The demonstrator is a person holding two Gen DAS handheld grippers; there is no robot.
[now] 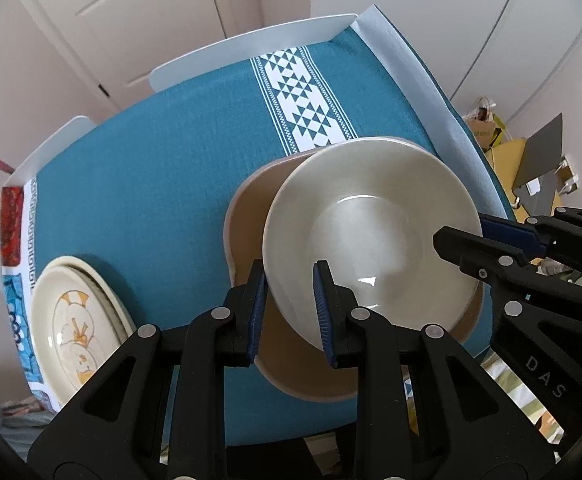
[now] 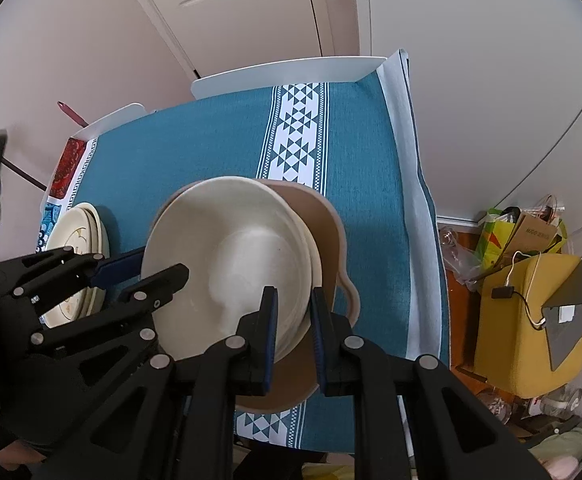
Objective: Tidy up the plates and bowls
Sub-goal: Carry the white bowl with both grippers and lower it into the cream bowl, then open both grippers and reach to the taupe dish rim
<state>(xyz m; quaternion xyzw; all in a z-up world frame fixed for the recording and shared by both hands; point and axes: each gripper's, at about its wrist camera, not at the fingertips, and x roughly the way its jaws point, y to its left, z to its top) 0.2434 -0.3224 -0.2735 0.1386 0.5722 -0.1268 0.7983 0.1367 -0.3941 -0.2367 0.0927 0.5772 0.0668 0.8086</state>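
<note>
A cream bowl (image 1: 371, 232) (image 2: 231, 248), with more cream rims nested under it in the right wrist view, is tilted over a brown wavy-edged dish (image 1: 247, 224) (image 2: 327, 232) that lies on the teal tablecloth (image 1: 151, 160) (image 2: 191, 152). My left gripper (image 1: 291, 308) (image 2: 159, 264) is shut on the bowl's left rim. On the opposite rim, my right gripper (image 2: 294, 332) (image 1: 465, 232) is shut too. Both point steeply down. I cannot tell whether the bowl touches the brown dish.
A stack of cream plates with an orange pattern (image 1: 75, 320) (image 2: 79, 248) sits at the table's left edge. Beyond the right edge stand a yellow seat (image 2: 523, 340) and paper bags (image 2: 531, 232). White doors close off the far side.
</note>
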